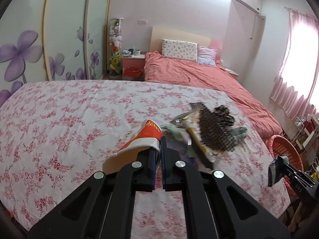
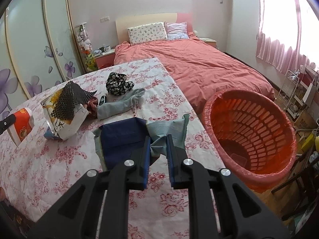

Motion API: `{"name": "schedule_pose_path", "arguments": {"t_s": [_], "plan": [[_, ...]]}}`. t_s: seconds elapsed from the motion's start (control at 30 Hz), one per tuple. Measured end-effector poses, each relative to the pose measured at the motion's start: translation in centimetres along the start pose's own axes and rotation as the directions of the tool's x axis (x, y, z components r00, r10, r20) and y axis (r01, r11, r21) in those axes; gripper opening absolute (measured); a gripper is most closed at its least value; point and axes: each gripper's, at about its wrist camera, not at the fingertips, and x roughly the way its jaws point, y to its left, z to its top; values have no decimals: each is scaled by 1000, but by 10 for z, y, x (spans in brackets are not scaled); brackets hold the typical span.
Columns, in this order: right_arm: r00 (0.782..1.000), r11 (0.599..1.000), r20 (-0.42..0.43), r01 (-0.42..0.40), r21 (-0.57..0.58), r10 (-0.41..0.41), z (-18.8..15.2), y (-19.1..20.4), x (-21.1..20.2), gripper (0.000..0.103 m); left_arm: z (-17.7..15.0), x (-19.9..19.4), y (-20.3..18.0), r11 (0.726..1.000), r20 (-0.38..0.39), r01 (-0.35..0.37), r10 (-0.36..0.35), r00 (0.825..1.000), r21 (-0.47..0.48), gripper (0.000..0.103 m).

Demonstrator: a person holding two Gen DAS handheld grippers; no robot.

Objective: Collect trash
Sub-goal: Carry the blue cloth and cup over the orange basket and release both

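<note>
My left tongs [image 1: 158, 151] pinch a paper cup [image 1: 139, 141], my right tongs [image 2: 158, 145] pinch a wrapper [image 2: 159, 133], the basket [image 2: 279, 171] at three o'clock looks nearly empty, and a snack bag [image 2: 63, 119] waits on the counter [image 2: 49, 169].

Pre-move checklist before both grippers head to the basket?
1. Left gripper jaws shut on the red-and-white paper cup: ok.
2. Right gripper jaws shut on the blue-and-green wrapper: ok.
3. Red basket opening unobstructed: ok.
4. Basket beside the table's right edge, near the right gripper: ok.
5. Wrapper clear of the tablecloth: cannot tell.
6. Trash left on the table, snack bag: not ok.
</note>
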Motion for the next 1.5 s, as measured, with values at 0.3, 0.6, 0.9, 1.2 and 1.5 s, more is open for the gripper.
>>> {"name": "schedule_pose_path", "arguments": {"t_s": [0.3, 0.6, 0.9, 1.2, 1.5], "plan": [[998, 999, 47, 34, 29, -35, 4, -22, -20, 16, 2, -20, -48, 992, 17, 108, -110, 994, 62, 4], [989, 992, 98, 103, 73, -110, 10, -56, -37, 16, 2, -35, -115, 961, 25, 234, -240, 970, 145, 4], [963, 970, 139, 216, 112, -231, 10, -100, -50, 16, -10, -24, -185, 909, -28, 365, -367, 930, 202, 4], [942, 937, 119, 288, 199, -315, 6, -155, -48, 16, -26, -5, -247, 854, -96, 462, -453, 887, 239, 4], [930, 904, 97, 317, 286, -356, 1, -205, -40, 16, -39, 12, -292, 816, -166, 528, -501, 849, 237, 4]]}}
